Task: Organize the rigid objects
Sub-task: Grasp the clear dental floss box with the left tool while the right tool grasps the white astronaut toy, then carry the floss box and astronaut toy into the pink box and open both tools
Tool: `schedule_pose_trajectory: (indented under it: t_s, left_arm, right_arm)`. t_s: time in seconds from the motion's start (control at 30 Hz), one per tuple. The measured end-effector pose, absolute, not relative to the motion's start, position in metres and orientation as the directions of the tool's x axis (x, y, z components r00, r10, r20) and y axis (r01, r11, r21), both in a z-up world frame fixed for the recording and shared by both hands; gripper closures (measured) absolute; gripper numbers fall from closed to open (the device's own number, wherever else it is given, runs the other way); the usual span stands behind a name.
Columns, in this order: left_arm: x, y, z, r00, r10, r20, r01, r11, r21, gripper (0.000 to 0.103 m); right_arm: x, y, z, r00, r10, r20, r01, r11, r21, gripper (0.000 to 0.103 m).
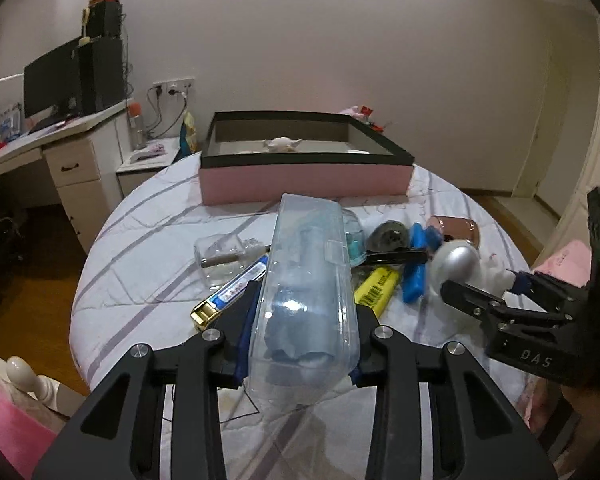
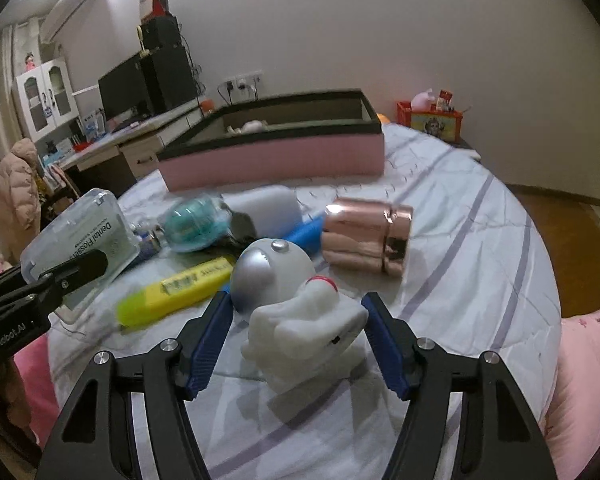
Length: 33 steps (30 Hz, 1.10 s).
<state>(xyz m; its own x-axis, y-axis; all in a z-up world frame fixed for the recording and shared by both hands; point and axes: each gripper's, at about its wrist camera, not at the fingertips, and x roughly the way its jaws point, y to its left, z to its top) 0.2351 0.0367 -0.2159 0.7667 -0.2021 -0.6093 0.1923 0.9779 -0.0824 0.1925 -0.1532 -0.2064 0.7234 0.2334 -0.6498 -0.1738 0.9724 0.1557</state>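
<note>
My left gripper (image 1: pixel 306 300) is shut on a clear plastic dental-flosser case (image 1: pixel 308 280), which stands up between its fingers above the striped sheet. In the right wrist view that case (image 2: pixel 80 232) shows at the far left. My right gripper (image 2: pixel 296 298) is shut on a white astronaut figure with a silver helmet (image 2: pixel 304 328); the helmet rests against one fingertip and the body against the other pad. From the left wrist view the figure (image 1: pixel 458 264) sits at the right, in the right gripper (image 1: pixel 480 292). A pink box with a black rim (image 1: pixel 306 182) stands open at the back.
On the round bed (image 1: pixel 140 248) lie a yellow highlighter (image 2: pixel 176 288), a rose-gold cylinder (image 2: pixel 366 238), a teal capsule (image 2: pixel 194 226), blue pieces (image 1: pixel 416 268), a glass bottle (image 1: pixel 220 256) and a blue-and-gold stick (image 1: pixel 228 296). A desk (image 1: pixel 52 136) stands to the left.
</note>
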Motion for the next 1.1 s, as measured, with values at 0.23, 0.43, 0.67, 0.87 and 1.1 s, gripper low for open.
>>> schedule_pose_trajectory:
  t_s: [0.23, 0.43, 0.67, 0.87, 1.1]
  left_arm:
    - [0.234, 0.030, -0.192, 0.803, -0.194, -0.563, 0.180, 0.980, -0.082, 0.067]
    - [0.233, 0.020, -0.167, 0.844, -0.153, -0.514, 0.149, 0.988, -0.050, 0.067]
    - [0.231, 0.018, -0.142, 0.880, -0.119, -0.460, 0.112, 0.993, -0.043, 0.067]
    - [0.232, 0.015, -0.116, 0.911, -0.094, -0.401, 0.093, 0.995, -0.024, 0.067]
    - [0.229, 0.014, -0.098, 0.933, -0.077, -0.351, 0.080, 0.997, -0.006, 0.067]
  right_arm:
    - [0.189, -0.135, -0.177, 0.764, 0.247, -0.596, -0.211, 0.969, 0.131, 0.035]
    - [0.189, -0.124, -0.148, 0.809, 0.250, -0.533, -0.222, 0.968, 0.116, 0.035]
    - [0.192, -0.123, -0.114, 0.856, 0.230, -0.463, -0.209, 0.973, 0.097, 0.035]
    - [0.191, -0.122, -0.093, 0.883, 0.223, -0.413, -0.212, 0.974, 0.075, 0.035]
    - [0.190, -0.122, -0.069, 0.911, 0.212, -0.355, -0.207, 0.977, 0.053, 0.035]
